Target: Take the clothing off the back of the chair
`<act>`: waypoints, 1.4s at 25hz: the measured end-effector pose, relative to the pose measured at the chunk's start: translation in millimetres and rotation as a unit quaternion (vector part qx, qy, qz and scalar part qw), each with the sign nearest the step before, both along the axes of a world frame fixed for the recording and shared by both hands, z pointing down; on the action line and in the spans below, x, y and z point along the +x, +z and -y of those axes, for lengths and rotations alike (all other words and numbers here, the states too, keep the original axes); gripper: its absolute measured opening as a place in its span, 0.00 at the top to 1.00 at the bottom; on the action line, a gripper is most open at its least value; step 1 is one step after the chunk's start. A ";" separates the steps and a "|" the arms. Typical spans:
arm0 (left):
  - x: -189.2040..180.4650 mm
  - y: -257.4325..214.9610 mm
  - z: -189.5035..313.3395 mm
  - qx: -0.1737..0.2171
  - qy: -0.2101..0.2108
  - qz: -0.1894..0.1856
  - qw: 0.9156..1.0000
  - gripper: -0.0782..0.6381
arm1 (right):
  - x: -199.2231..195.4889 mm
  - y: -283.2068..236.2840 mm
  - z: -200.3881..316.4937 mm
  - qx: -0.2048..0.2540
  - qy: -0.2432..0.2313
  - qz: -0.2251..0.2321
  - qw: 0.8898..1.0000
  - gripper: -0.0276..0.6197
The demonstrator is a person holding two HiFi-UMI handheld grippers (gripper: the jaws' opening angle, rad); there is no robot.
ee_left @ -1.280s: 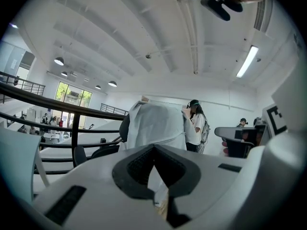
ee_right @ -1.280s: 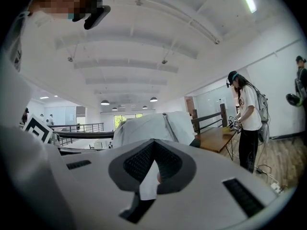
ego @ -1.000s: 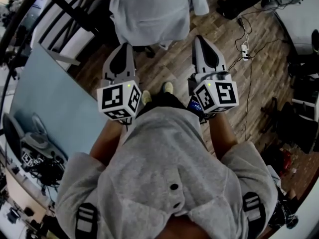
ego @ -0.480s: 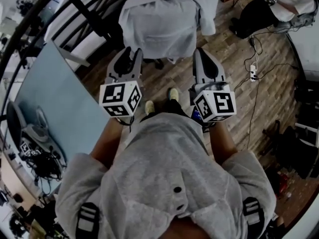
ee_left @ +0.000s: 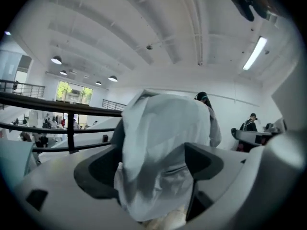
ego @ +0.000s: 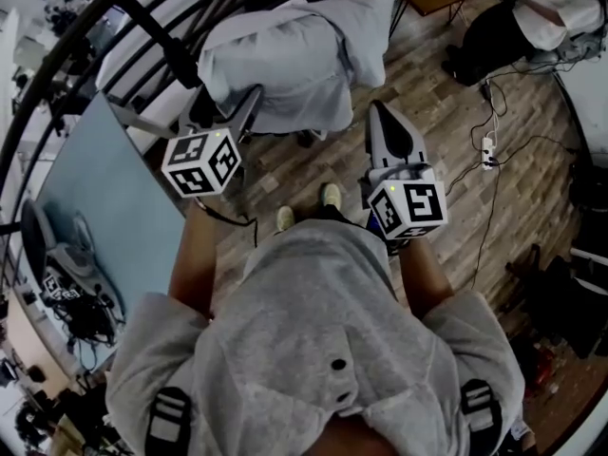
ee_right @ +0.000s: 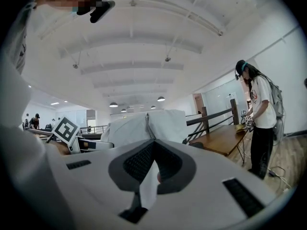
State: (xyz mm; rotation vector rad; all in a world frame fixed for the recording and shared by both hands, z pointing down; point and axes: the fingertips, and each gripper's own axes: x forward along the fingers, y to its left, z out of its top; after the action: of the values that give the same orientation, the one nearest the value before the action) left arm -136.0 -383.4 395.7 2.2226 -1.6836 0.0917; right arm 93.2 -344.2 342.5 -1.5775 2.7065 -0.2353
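A white garment (ego: 285,50) hangs over the back of a chair, straight ahead of me in the head view. My left gripper (ego: 228,104) reaches its lower left edge. Its jaws are opening wide, and in the left gripper view the cloth (ee_left: 163,143) hangs between them while the dark pads (ee_left: 204,161) stand off it on both sides. My right gripper (ego: 378,112) is shut and empty, pointing at the floor just right of the chair. In the right gripper view the garment (ee_right: 165,123) lies a short way beyond its closed tips (ee_right: 152,142).
A dark railing (ego: 161,36) runs behind the chair. A pale blue panel (ego: 95,207) stands at my left. Cables and a power strip (ego: 489,145) lie on the wooden floor to the right. A wooden table (ee_right: 223,140) and a standing person (ee_right: 259,114) are farther right.
My left gripper has moved forward and left up to the garment, and its jaws have gone from shut to wide apart. The right gripper has edged forward, still shut.
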 end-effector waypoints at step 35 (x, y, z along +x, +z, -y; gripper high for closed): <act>0.3 -89.0 -25.6 0.094 -0.204 0.037 0.974 0.83 | 17.0 10.1 38.1 -0.009 -0.119 0.044 0.992 0.94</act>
State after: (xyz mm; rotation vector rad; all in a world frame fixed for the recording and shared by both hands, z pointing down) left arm -135.7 -357.8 306.7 1.9652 -2.2364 -0.0912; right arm 110.3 -382.4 352.6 -1.2121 2.8265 -0.3239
